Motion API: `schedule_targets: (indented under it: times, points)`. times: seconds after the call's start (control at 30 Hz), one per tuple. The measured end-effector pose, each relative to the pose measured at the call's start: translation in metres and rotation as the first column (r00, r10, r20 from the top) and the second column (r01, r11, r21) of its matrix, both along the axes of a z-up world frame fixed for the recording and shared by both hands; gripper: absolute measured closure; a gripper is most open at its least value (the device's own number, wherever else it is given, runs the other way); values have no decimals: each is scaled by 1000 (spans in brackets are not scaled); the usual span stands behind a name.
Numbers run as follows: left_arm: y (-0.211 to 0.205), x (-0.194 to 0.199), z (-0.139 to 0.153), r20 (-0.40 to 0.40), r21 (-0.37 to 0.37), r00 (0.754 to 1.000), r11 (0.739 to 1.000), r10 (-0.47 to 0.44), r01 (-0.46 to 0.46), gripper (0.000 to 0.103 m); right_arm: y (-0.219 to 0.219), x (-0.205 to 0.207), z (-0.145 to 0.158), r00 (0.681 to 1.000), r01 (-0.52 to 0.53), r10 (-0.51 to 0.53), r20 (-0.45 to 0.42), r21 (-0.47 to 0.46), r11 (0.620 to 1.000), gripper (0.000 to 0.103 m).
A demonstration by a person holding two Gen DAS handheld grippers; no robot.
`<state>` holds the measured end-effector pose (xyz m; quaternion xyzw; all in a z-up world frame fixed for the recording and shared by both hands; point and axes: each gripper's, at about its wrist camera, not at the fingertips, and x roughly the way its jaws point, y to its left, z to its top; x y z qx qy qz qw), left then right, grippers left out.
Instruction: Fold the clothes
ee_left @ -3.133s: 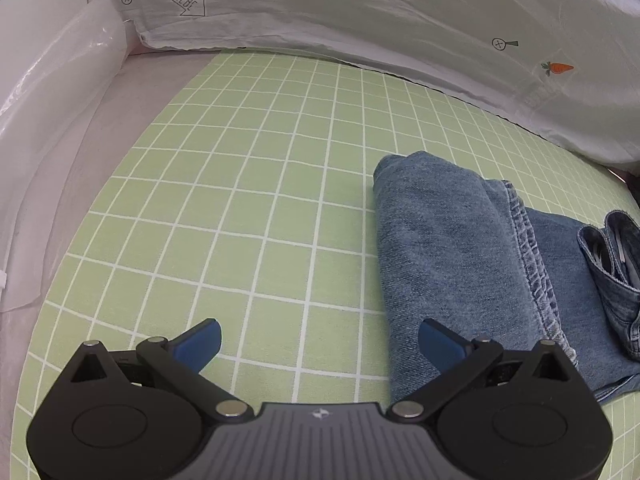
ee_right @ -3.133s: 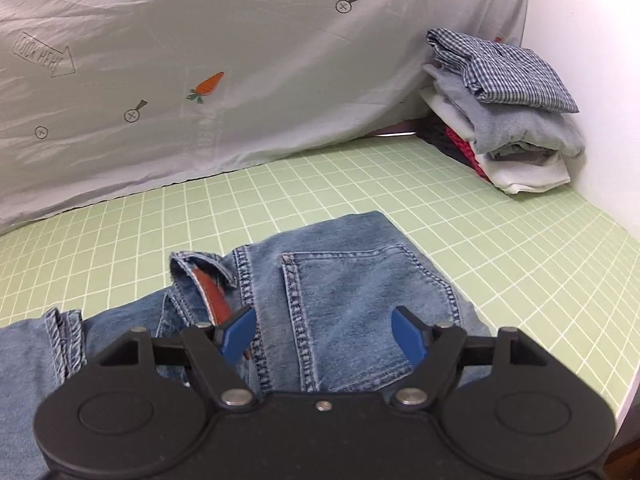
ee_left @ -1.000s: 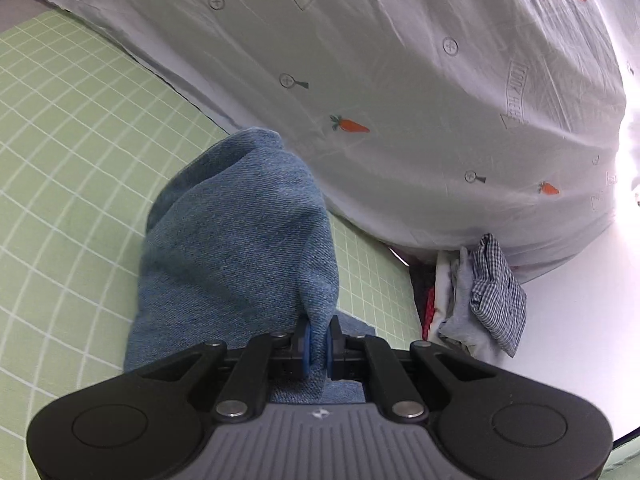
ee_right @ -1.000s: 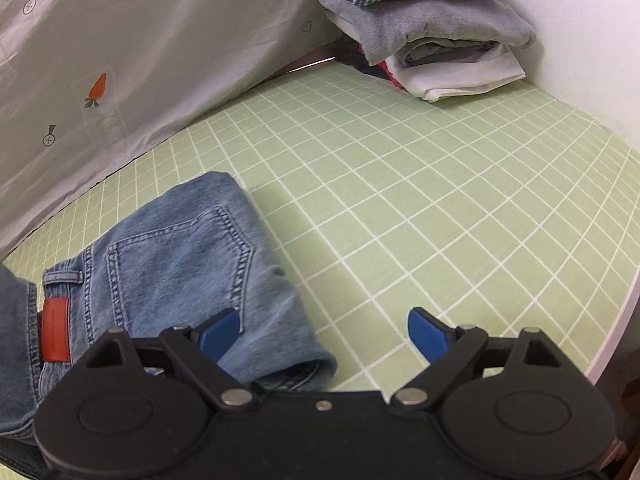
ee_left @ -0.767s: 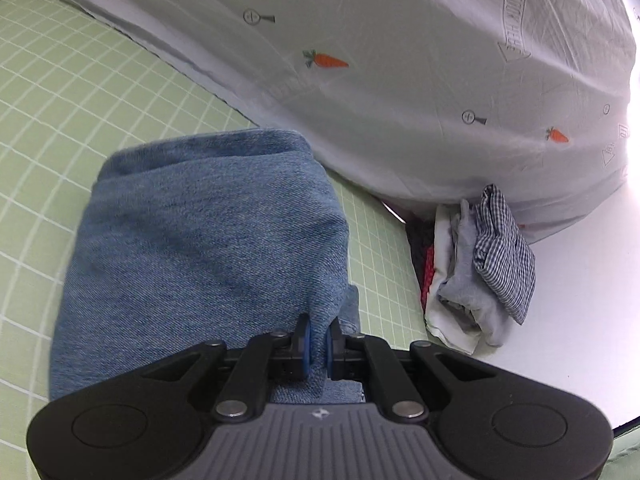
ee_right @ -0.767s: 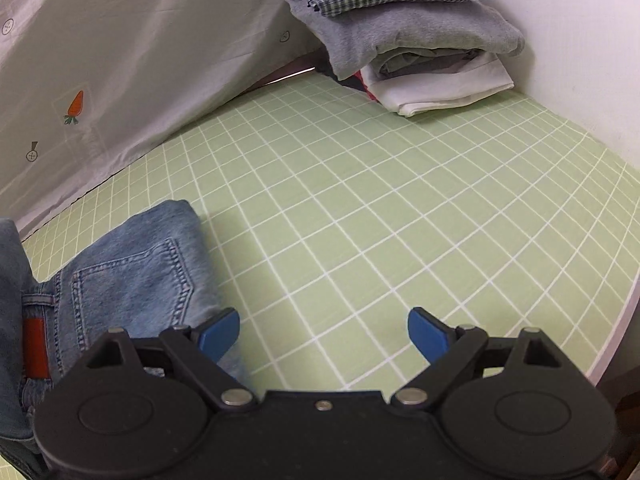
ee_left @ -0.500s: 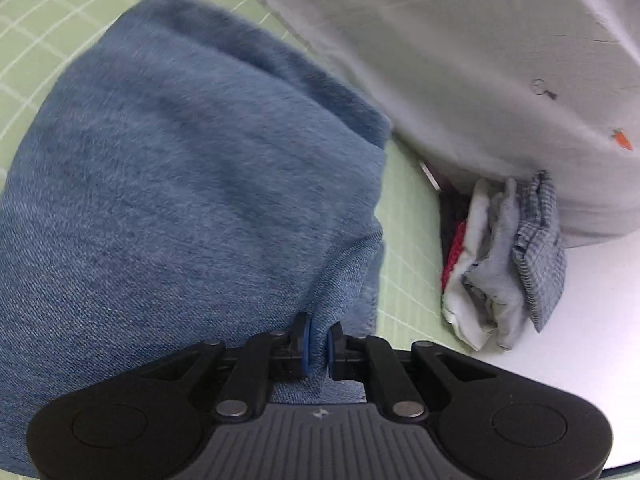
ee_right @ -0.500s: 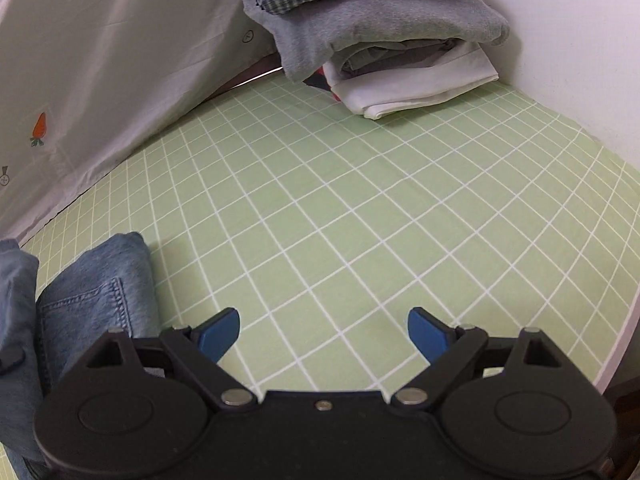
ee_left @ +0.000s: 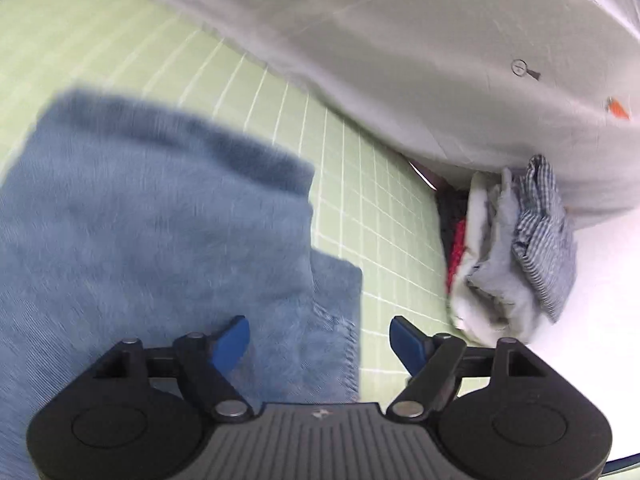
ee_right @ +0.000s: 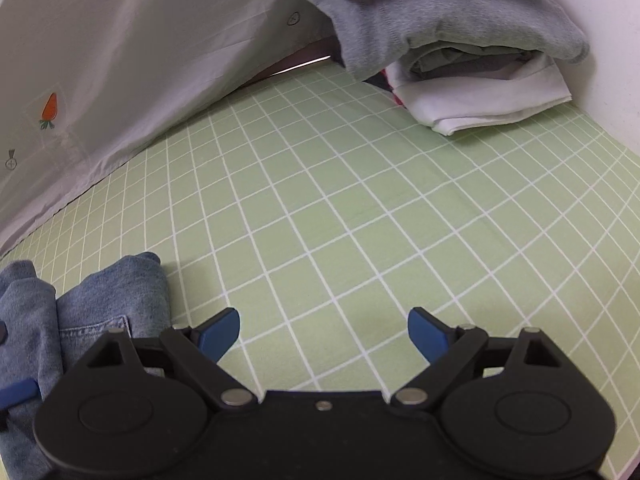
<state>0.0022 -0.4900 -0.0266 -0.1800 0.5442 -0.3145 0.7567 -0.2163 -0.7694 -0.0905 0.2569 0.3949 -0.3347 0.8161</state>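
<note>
The blue jeans [ee_left: 152,240] lie folded over themselves on the green checked mat [ee_left: 360,216], filling the left of the left wrist view, blurred. My left gripper [ee_left: 320,340] is open just above their near right edge, holding nothing. In the right wrist view the jeans [ee_right: 100,304] show at the lower left with a back pocket seam. My right gripper [ee_right: 324,330] is open and empty over bare mat [ee_right: 360,208], to the right of the jeans.
A stack of folded clothes [ee_right: 452,36], checked shirt on top, grey and white below, stands at the far right corner by the white wall; it also shows in the left wrist view [ee_left: 516,248]. A pale carrot-print sheet [ee_right: 120,60] hangs along the back.
My left gripper, shut on the jeans' fold and carrying it rightward over the rest, has opened and let go. My right gripper has drifted right, away from the jeans, still open.
</note>
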Motion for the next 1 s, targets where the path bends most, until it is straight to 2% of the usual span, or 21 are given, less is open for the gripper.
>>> schedule_targets:
  times: [0.13,0.17,0.27,0.37,0.4,0.5,0.6,0.73,0.83,0.9,1.0]
  points:
    - [14,2,19,151,146,987,987,46,-68,20,9,8,6,999,-43,43,8,-24,999,11]
    - [19,2,21,183,200,981,975,59,-96,17,12,10,9,998,-59,60,10,-36,998,11]
    - [43,0,18,243,340,966,925,89,-171,17,27,24,18,992,-126,128,22,-64,990,11]
    - [74,0,6,244,413,962,885,120,-215,17,43,43,25,978,-203,206,39,-72,977,11]
    - [84,-1,0,230,424,964,878,135,-224,17,50,50,27,971,-232,235,44,-73,970,11]
    - [104,-2,-15,181,396,963,882,199,-257,15,71,73,35,939,-332,337,74,-71,941,11]
    - [111,-2,-26,147,370,959,885,243,-281,13,97,94,37,882,-455,458,110,-52,889,12]
    - [108,0,-31,150,374,957,882,248,-288,11,124,115,26,823,-561,563,74,-47,827,21]
    - [107,0,-32,152,381,958,880,244,-284,11,138,122,19,791,-608,609,54,-42,793,31]
    - [109,-1,-33,146,380,958,880,246,-284,11,144,124,18,771,-633,634,60,-43,773,48]
    - [111,0,-34,142,384,959,879,247,-283,11,150,124,21,730,-677,680,64,-68,733,61]
